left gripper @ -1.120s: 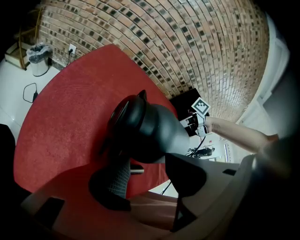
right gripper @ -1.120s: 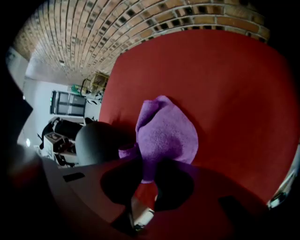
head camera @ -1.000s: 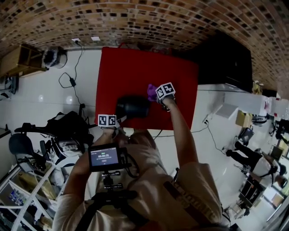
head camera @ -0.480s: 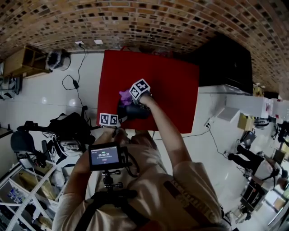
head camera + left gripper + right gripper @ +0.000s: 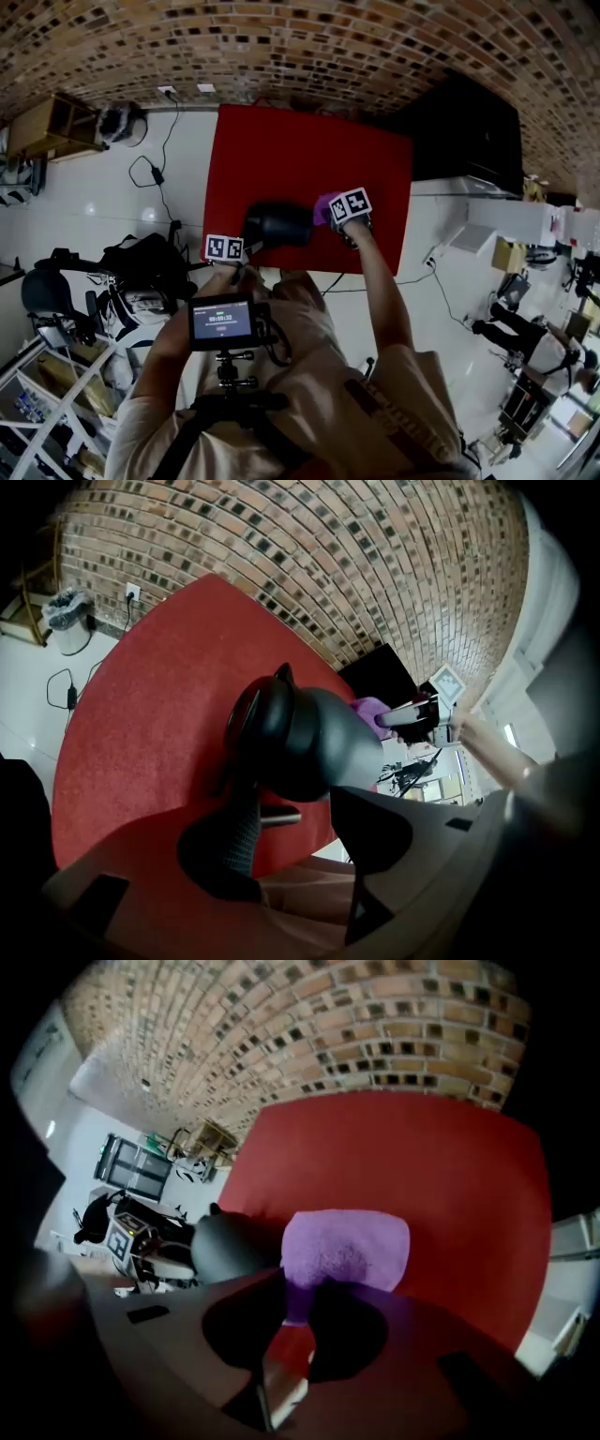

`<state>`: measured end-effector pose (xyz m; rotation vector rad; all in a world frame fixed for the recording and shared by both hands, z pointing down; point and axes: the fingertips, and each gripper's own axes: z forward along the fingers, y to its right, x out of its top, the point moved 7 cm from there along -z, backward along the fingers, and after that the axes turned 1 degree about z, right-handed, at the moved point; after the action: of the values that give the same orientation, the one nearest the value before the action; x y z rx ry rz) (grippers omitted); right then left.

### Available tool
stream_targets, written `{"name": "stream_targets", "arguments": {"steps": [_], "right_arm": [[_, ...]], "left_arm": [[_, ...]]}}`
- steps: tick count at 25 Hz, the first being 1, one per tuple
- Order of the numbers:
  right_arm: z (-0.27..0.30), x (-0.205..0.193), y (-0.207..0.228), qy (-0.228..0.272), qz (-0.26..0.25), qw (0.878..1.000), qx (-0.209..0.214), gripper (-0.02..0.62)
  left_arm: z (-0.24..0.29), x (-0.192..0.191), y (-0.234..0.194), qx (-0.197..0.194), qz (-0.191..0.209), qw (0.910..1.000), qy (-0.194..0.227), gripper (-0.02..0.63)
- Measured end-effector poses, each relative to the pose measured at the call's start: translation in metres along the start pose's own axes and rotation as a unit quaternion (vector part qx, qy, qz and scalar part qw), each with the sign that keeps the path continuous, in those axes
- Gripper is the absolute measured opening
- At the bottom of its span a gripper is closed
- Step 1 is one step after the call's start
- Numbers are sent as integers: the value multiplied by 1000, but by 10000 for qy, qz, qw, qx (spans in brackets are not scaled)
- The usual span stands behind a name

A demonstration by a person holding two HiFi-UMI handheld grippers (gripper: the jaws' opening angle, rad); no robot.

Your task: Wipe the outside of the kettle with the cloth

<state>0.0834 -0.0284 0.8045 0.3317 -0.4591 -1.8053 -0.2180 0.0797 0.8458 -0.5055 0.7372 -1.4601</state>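
Kettle [image 5: 278, 225]: black, rounded body, over the near half of the red table [image 5: 300, 141], left of centre and close to the near edge. Can't tell whether its base sits flat. Left gripper [image 5: 286, 808] comes in from the near-left side. Its jaws are partly apart and clamped on the kettle's textured handle [image 5: 239, 822], which runs down between them, with the kettle body just past the tips. Right gripper [image 5: 300, 1290] is closed on the purple cloth [image 5: 347, 1246]. A narrow fold is pinched between the jaws and the rest bunches out in a pad ahead of the tips. In the head view the cloth is at the kettle's right flank. The right gripper view puts its left edge right against the dark body, but actual contact can't be confirmed. The red surface is bare beyond and to the right of the cloth. Further out: a chest-mounted camera with a lit screen [image 5: 223, 323] below the grippers, a black cabinet [image 5: 469, 131] beside the table's right edge, a dark bag [image 5: 141, 267] and a cable [image 5: 150, 169] on the white floor to the left, and a brick wall [image 5: 300, 47] behind the table.
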Motion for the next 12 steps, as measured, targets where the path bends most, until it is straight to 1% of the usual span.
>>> {"name": "stream_targets", "arguments": {"steps": [2,3,5,7,9,10,12], "right_arm": [[-9,21,-56,595,-601,9963,123,69],[-6,29,-90,748,-940,9924,270,69],[13,40,-152,761,-1526,9839,531,71],[44,43,-194,510,-1896,9784,650,71],[69,37,-212,179,-2043,9761,724,71],[75,30,-213,36,-2025,9763,763,71],[70,13,-196,-74,-1776,9804,844,71]], "left_arm": [[-6,3,-2,55,60,9999,72,227],[-10,4,-3,99,111,9998,103,227],[-16,8,-4,198,221,9995,137,216],[-21,13,-4,272,336,9989,156,216],[-25,16,-3,324,446,9983,163,216],[-27,16,-2,341,495,9981,165,216],[-30,16,-3,362,554,9976,183,216]]}}
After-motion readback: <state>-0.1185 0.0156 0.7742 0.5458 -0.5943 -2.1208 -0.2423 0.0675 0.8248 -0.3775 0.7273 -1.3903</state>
